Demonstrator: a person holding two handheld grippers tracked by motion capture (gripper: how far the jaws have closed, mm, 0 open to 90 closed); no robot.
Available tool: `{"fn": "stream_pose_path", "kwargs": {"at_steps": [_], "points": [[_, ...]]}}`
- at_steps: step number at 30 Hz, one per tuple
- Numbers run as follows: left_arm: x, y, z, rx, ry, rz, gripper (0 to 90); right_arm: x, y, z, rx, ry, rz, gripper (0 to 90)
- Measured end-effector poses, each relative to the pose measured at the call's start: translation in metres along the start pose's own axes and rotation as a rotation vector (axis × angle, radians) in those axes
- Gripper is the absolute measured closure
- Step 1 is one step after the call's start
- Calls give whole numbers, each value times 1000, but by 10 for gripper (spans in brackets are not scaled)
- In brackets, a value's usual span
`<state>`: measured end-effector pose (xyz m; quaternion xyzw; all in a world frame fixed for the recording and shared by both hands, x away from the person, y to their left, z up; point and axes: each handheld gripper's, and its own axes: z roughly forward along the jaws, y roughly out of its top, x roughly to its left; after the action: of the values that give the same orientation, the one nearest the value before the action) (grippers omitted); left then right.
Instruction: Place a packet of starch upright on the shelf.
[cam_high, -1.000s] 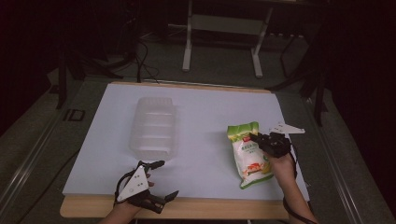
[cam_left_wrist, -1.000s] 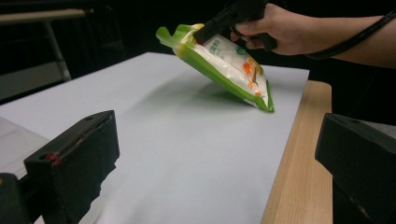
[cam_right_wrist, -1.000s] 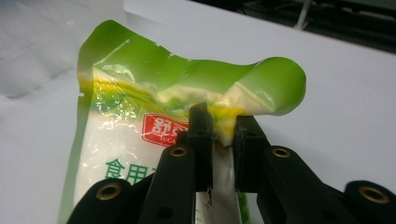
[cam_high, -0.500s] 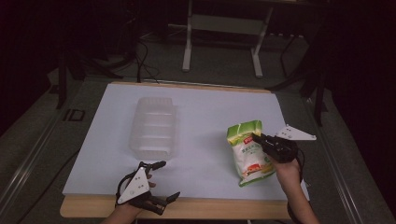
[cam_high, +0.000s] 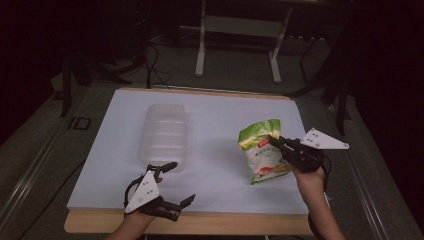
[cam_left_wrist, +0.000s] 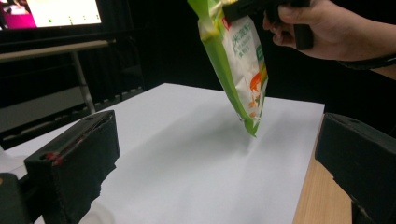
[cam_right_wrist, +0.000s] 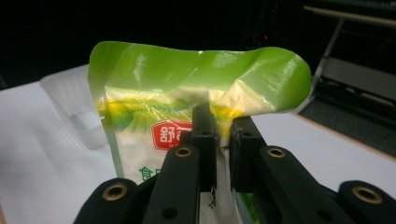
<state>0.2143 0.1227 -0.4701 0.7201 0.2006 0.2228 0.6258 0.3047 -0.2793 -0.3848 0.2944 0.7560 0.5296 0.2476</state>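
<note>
right gripper (cam_high: 278, 143) at right of centre in the high view, jaws nipped tight on the upper part of a green and white pouch (cam_high: 261, 158), hanging off the white sheet (cam_high: 220, 120) in the left gripper view. left gripper (cam_high: 176, 184) at lower left, jaws spread wide, holding nothing. clear plastic tray (cam_high: 166, 134) upside down left of centre, just above the left gripper, well apart from the pouch. metal frame legs (cam_high: 202, 47) along the top, beyond the table's far edge (cam_high: 205, 90).

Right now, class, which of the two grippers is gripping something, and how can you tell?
The right gripper: its jaws pinch the top of the green bag, lifted off the table. The left gripper sits open near the table's front edge.
</note>
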Motion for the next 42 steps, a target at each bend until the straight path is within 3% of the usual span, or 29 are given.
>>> {"fn": "stream_pose_path", "kwargs": {"at_steps": [6, 9, 11, 16, 24, 29, 34, 38, 42], "points": [[2, 17, 19, 39, -66, -89, 1, 11, 16, -7, -45, 18, -6, 834], [5, 27, 29, 30, -95, -124, 1, 17, 22, -10, -63, 24, -19, 833], [4, 35, 36, 30, -100, -105, 1, 20, 26, -12, -73, 31, -22, 833], [-2, 50, 58, 67, -81, -5, 1, 27, 33, -13, -83, 42, -33, 833], [-2, 68, 91, 24, -106, -30, 1, 36, 39, -9, -82, 52, -46, 832], [1, 76, 108, 38, -115, -36, 1, 41, 42, -7, -83, 67, -57, 832], [2, 79, 122, 27, -114, -28, 62, 44, 44, -4, -93, 78, -53, 832], [3, 80, 127, 14, -132, -25, 173, 46, 43, -2, -103, 92, -43, 832], [5, 79, 130, 27, -125, -35, 401, 47, 42, -1, -98, 96, -46, 832]]}}
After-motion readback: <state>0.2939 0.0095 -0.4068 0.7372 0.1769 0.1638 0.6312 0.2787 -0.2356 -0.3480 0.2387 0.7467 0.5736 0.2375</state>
